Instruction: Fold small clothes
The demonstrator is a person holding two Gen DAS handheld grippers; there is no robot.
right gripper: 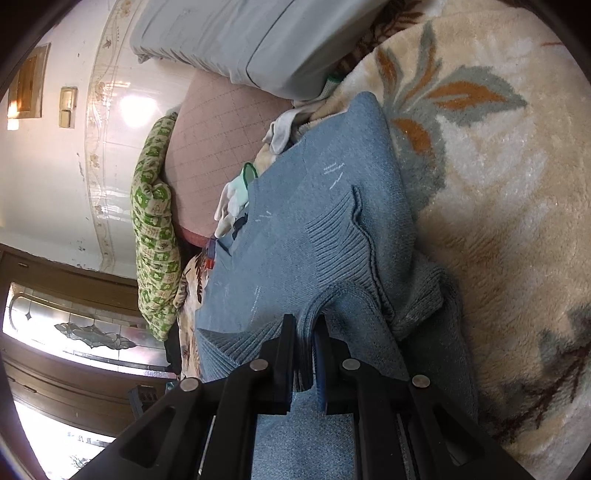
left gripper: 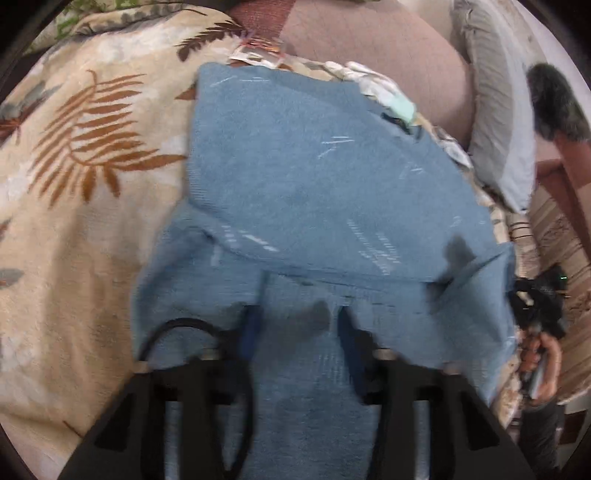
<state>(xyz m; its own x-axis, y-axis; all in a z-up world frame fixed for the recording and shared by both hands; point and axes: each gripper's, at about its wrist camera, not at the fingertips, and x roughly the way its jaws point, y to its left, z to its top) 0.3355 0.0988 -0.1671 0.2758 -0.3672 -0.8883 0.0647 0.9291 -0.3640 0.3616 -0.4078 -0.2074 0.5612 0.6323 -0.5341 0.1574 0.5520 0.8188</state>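
1. Right gripper: jaws pinched nearly together on a fold of the blue knit sweater at its ribbed edge, cloth bunched between the pads.
2. Left gripper: jaws apart, held over the sweater with cloth lying beneath and between them; pads not seen pressing it (view blurred, so contact hard to judge).
3. Sweater spread on the bed, partly folded, one layer lapped over another, ribbed hem rumpled near the right gripper.
4. Beneath it, a cream plush blanket with brown and grey leaf print.
5. Just past the sweater's far edge, small pale garments, one mint green.
6. Beyond those, a pink quilted cushion, a grey pillow and a green-patterned pillow.
7. At the left view's right edge, a hand gripping the other gripper's handle.
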